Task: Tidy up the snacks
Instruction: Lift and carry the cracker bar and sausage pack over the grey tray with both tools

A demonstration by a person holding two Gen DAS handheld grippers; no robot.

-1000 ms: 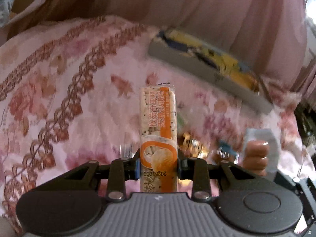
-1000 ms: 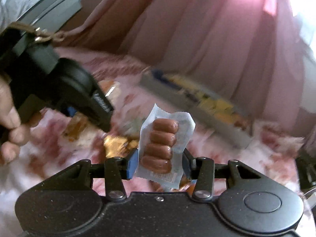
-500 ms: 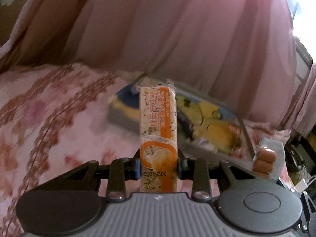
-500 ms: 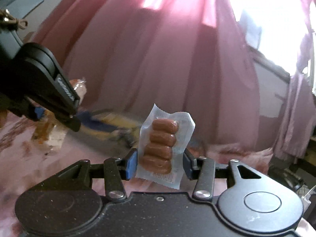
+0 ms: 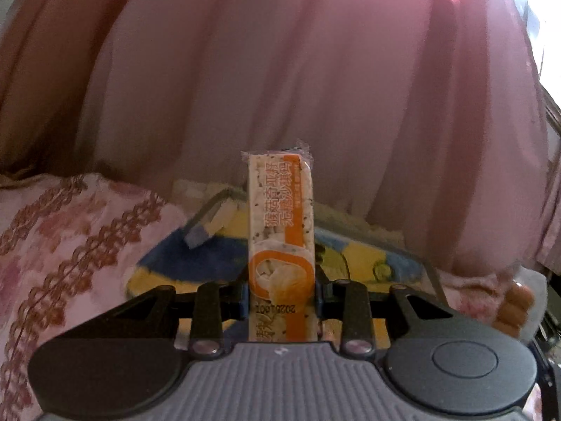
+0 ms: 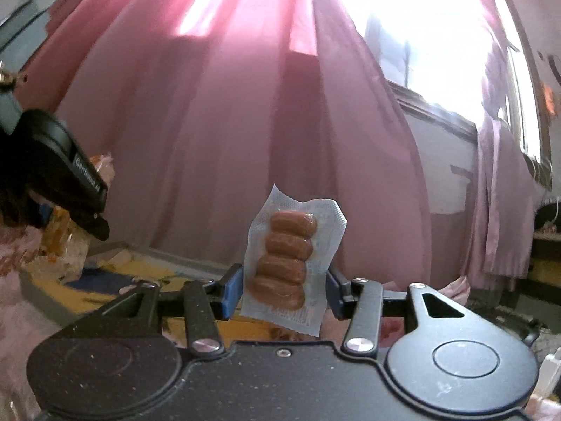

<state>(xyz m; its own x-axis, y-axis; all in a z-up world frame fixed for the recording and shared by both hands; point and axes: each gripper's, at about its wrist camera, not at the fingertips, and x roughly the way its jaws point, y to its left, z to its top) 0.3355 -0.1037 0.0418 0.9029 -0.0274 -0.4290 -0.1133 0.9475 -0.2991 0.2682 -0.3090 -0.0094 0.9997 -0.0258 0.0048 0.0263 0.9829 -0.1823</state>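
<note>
Two snacks are up in our grippers. Our left gripper (image 5: 282,296) fingers squeeze a tall orange snack bar (image 5: 280,242) above the yellow and blue tray (image 5: 196,266). Our right gripper (image 6: 284,289) fingers pinch a sausage pack (image 6: 292,263) by the pink curtain (image 6: 217,133).

Tray (image 5: 413,256) on bedspread (image 5: 70,231), before curtain (image 5: 280,70)

Home bedroom, floral bedspread (image 5: 70,231), pink curtains (image 6: 245,122)

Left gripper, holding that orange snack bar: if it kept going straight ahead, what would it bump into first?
Probably the tray with the blue-and-yellow lining, just beyond the bar in the left gripper; the pink curtain hangs behind. Depth is hard to judge.
</note>
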